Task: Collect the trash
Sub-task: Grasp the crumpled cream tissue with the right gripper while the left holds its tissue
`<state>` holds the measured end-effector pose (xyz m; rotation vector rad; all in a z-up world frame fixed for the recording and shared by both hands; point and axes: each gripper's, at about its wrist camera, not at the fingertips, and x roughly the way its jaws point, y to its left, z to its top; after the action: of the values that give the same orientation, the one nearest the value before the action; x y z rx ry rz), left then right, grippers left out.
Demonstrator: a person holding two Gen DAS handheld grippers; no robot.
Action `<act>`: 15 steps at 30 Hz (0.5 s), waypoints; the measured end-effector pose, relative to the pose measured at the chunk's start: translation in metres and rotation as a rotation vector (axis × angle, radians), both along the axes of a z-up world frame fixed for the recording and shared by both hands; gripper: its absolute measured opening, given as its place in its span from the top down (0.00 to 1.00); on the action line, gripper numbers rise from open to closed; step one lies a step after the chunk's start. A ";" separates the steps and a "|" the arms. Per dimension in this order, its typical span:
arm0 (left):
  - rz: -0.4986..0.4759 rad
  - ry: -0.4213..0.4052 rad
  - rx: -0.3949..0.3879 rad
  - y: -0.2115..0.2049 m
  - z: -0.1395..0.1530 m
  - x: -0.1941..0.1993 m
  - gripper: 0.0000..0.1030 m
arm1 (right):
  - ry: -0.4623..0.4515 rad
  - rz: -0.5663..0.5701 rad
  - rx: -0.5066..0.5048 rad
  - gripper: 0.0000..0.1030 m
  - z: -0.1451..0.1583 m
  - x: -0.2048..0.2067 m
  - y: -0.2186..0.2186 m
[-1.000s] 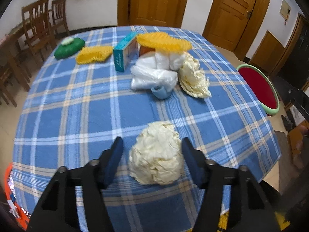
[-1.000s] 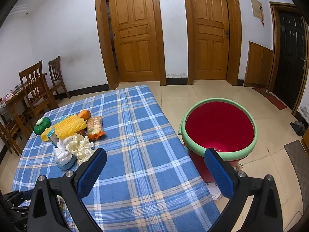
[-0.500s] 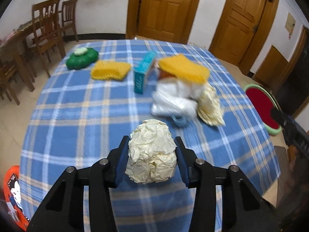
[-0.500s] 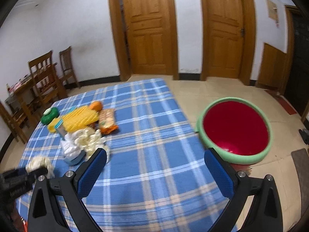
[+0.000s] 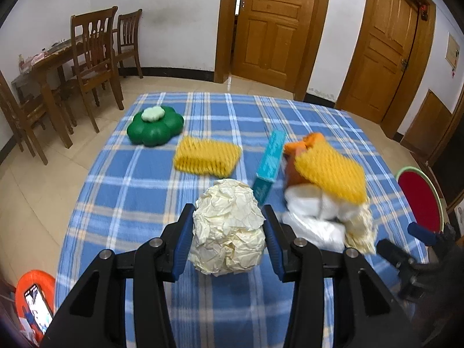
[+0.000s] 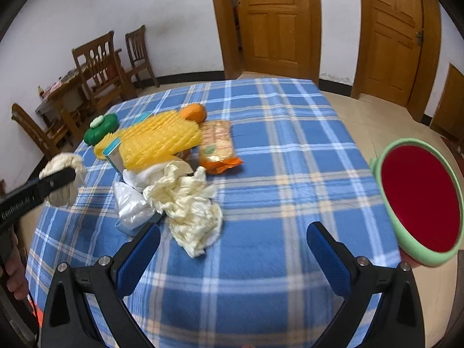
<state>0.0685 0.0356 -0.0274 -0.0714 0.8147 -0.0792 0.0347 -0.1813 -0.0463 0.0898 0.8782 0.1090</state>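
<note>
Slippage is the main risk: the left gripper [image 5: 229, 232] clamps a crumpled ball of cream paper [image 5: 227, 227] between its blue pads, lifted clear of the blue plaid tablecloth [image 5: 121, 200]. The ball is springy and loosely packed, so I judge it could compress and slide out on the way to the red bin with the green rim [image 6: 420, 200], which stands on the floor off the far side of the table from that gripper. The carry would also pass over the central heap of rubbish, and a low swing could drag the looser paper off the cloth or knock the teal carton [image 5: 269, 159] over.

The right gripper [image 6: 233, 253] hangs with its jaws spread wide and nothing between them, between the heap and the bin, just past the loose crumpled paper [image 6: 188, 206]; if it drifts toward the bin it could meet the other tool on its path.

Taking the heap as the landmark, the count runs:
- two wads of cream paper, one held, one loose at the heap's near edge;
- one white plastic bag [image 6: 130, 206] tucked against that loose wad;
- two yellow foam fruit nets, one [image 6: 159, 139] on top of the heap, one [image 5: 207, 158] just beyond it;
- one teal carton standing on edge in the heap;
- one orange [image 6: 192, 112] behind it;
- one snack packet [image 6: 217, 145] on its bin side;
- one green flower-shaped container [image 5: 155, 127] well apart, toward the chairs;
- one bin.
</note>
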 end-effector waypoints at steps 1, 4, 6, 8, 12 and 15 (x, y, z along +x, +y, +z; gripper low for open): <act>0.001 -0.001 -0.001 0.001 0.000 0.003 0.54 | 0.005 0.005 -0.001 0.00 -0.001 0.003 0.003; 0.002 -0.009 -0.009 0.004 -0.003 0.014 0.54 | 0.028 0.028 -0.010 0.09 -0.006 0.013 0.014; 0.003 -0.015 -0.009 0.006 -0.006 0.021 0.54 | 0.040 0.044 -0.006 0.20 -0.010 0.018 0.017; 0.001 -0.019 -0.012 0.007 -0.009 0.027 0.54 | 0.067 0.060 0.005 0.32 -0.015 0.023 0.021; -0.010 -0.021 -0.036 0.012 -0.016 0.036 0.54 | 0.082 0.057 -0.019 0.49 -0.021 0.023 0.030; -0.018 -0.024 -0.055 0.016 -0.020 0.040 0.54 | 0.088 0.058 -0.045 0.53 -0.021 0.022 0.035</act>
<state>0.1089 0.0521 -0.0475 -0.1144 0.7894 -0.1191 0.0564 -0.1466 -0.0678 0.0272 0.9706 0.1401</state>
